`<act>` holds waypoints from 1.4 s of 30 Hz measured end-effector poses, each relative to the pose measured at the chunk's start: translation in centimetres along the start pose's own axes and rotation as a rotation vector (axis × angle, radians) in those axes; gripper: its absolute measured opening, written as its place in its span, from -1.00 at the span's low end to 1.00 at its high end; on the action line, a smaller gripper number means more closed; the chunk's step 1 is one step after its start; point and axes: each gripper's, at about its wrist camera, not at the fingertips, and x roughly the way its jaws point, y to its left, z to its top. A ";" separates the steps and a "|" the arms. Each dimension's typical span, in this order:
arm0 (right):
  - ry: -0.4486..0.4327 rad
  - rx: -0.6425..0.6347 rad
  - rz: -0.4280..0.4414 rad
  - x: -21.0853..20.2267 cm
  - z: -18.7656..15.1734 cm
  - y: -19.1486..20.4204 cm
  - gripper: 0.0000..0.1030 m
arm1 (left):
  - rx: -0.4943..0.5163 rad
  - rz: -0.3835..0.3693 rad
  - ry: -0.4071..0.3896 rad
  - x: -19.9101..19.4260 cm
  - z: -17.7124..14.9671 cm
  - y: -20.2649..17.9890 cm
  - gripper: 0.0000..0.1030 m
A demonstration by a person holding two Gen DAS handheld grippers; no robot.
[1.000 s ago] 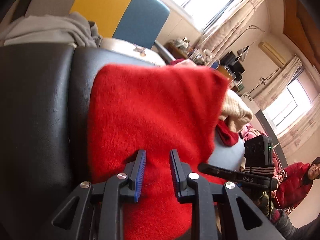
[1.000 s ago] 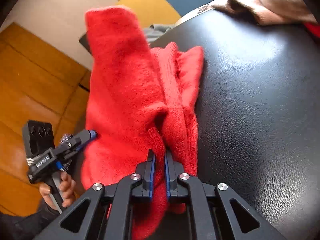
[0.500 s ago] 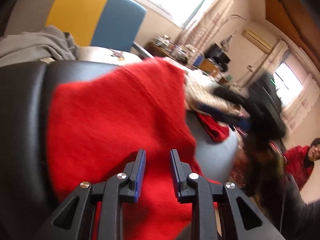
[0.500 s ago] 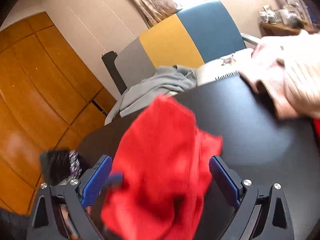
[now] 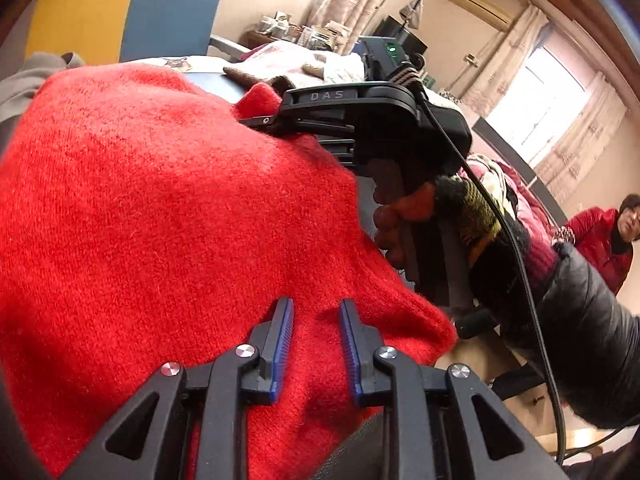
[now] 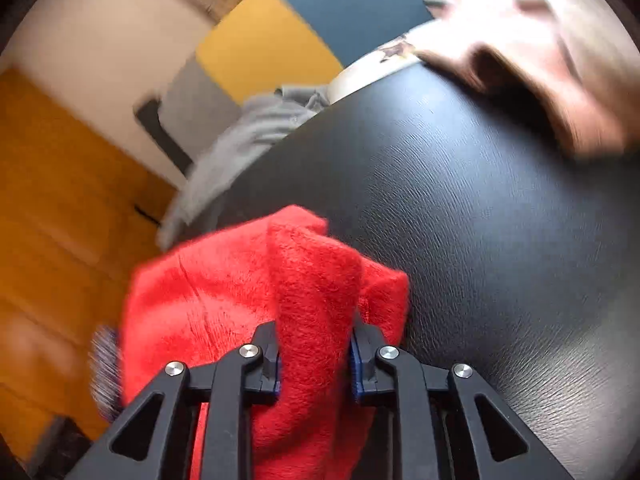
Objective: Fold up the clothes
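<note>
A red knitted sweater (image 5: 160, 208) lies bunched on the black leather surface (image 6: 500, 220). My left gripper (image 5: 314, 344) rests over the sweater's near part, its jaws a little apart with red knit between the blue pads. In the left wrist view my right gripper (image 5: 260, 118) reaches across the sweater's far edge, where a small tuft of red knit sticks up. In the right wrist view my right gripper (image 6: 314, 356) has a thick fold of the sweater (image 6: 280, 300) between its partly closed jaws.
A beige-pink garment (image 6: 540, 40) and a grey garment (image 6: 240, 132) lie at the far edge of the surface. A yellow and blue chair back (image 6: 300, 28) stands behind. A person in a red jacket (image 5: 604, 240) is at the right.
My right gripper opened wide, let go of the sweater, then came down and closed around a thick fold of it. The left gripper stayed on the near part.
</note>
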 end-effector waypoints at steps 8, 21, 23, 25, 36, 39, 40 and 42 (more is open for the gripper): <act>-0.026 -0.087 -0.064 -1.9 0.5 2.0 0.12 | -0.056 0.031 -0.120 -5.4 1.3 1.0 -0.52; -0.087 -0.574 -0.086 -8.5 -5.5 12.1 0.25 | -0.025 0.264 -0.209 -7.7 8.2 7.1 -0.51; -0.020 -0.638 -0.059 -8.0 -7.5 13.2 0.25 | -0.029 0.260 -0.182 -6.7 9.0 7.8 -0.51; 0.051 -0.678 -0.092 -6.8 -9.3 13.4 0.22 | -0.045 0.266 -0.112 -4.9 9.2 8.6 -0.51; 0.144 -0.618 -0.182 -4.2 -11.7 10.1 0.18 | -0.181 0.218 -0.148 -6.1 7.1 10.4 -0.49; 0.148 -0.557 -0.123 -5.4 -10.5 10.0 0.23 | -0.265 0.121 -0.225 -9.4 5.8 12.0 -0.29; 0.137 -0.522 -0.087 -6.1 -10.0 9.9 0.38 | -0.290 0.090 -0.246 -10.4 5.4 12.6 -0.21; 0.069 -0.429 0.015 -8.3 -8.6 9.4 0.72 | -0.324 0.035 -0.252 -11.7 3.9 14.2 -0.14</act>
